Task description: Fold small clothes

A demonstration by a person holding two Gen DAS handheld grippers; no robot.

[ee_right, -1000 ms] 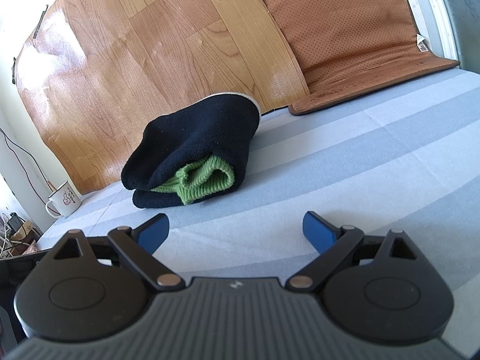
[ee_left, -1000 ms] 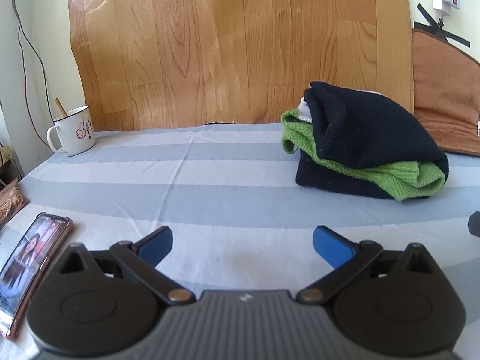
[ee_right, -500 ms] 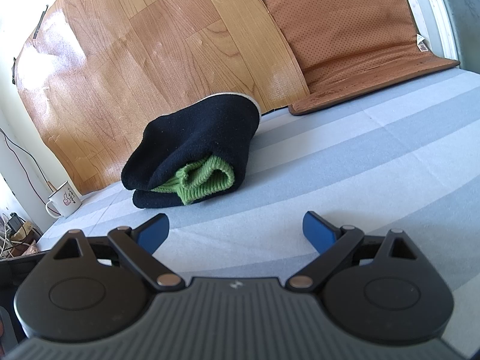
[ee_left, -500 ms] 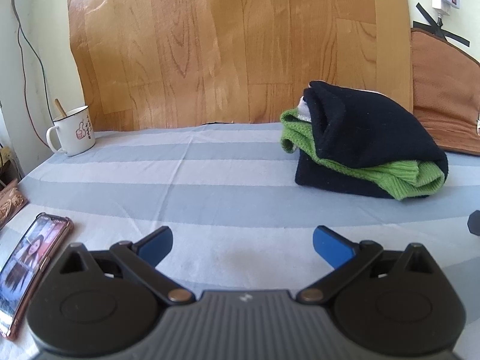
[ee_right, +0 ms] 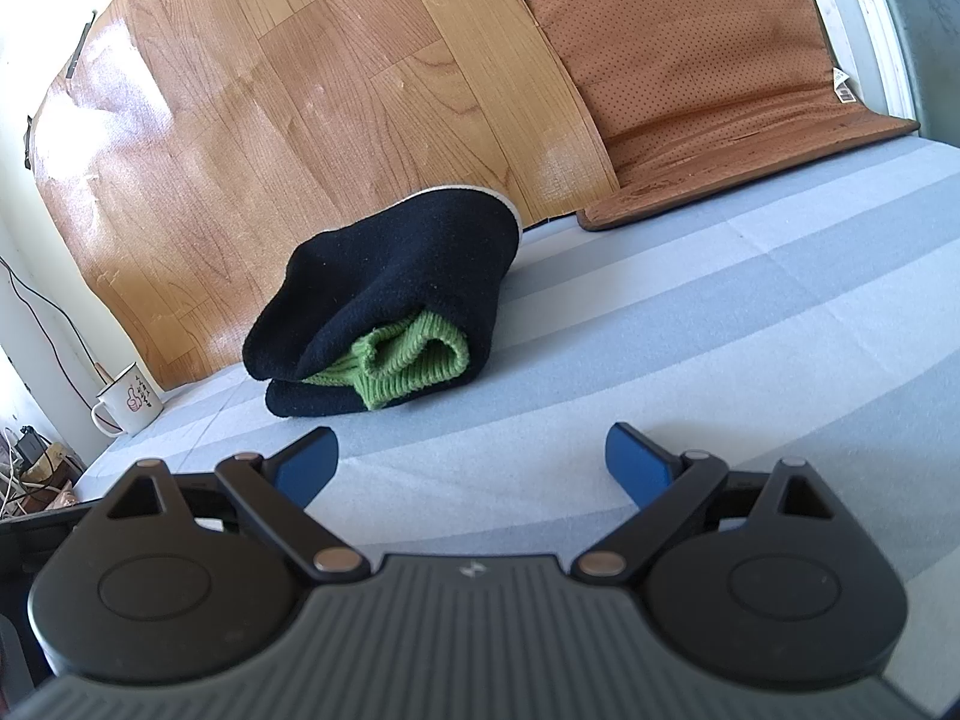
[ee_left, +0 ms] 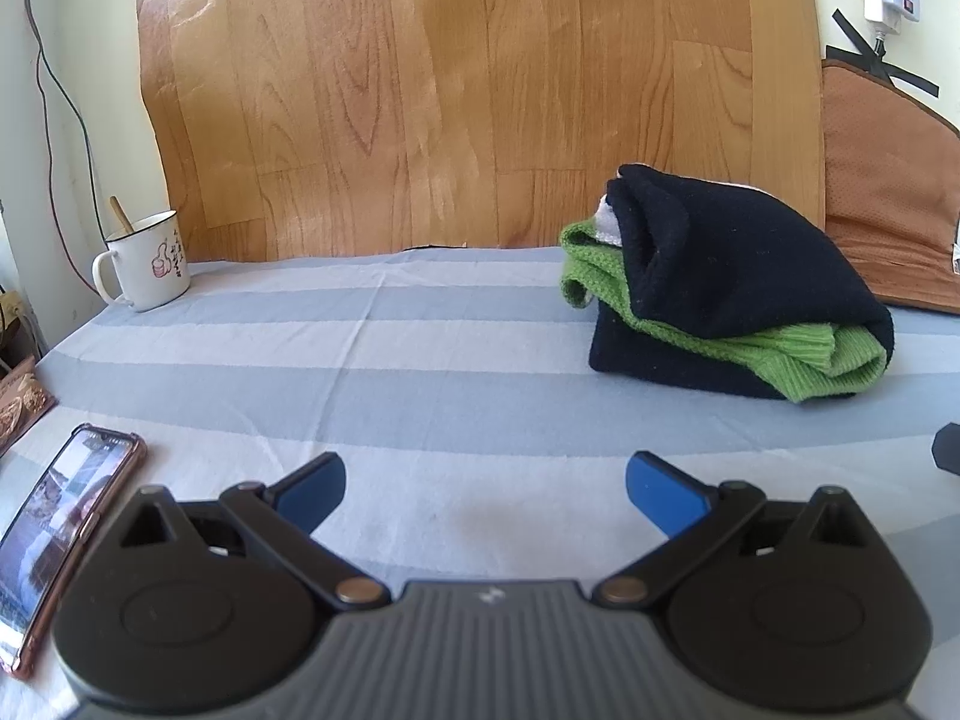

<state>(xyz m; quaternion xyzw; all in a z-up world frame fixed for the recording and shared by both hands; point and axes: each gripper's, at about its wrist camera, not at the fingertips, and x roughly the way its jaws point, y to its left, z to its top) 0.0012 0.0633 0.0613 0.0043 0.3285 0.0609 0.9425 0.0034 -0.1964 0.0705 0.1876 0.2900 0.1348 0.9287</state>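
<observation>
Resting folded on the striped bed (ee_left: 420, 372), the navy-and-green garment (ee_left: 738, 294) lies at two o'clock of the left claw (ee_left: 485, 489). Both it and the right claw (ee_right: 474, 462) gape apart, holding nothing.

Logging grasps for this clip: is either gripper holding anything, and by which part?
Nothing is held. Left gripper and right gripper are open, short of the folded clothes.

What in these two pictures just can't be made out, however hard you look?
- White enamel mug, left view: contents hidden by its wall; printed characters too small.
- Folded navy and green knit bundle, both views: the inner layers and the white piece are tucked out of sight.
- Copper-cased phone, left view: screen blurred, partly behind the left gripper.
</observation>
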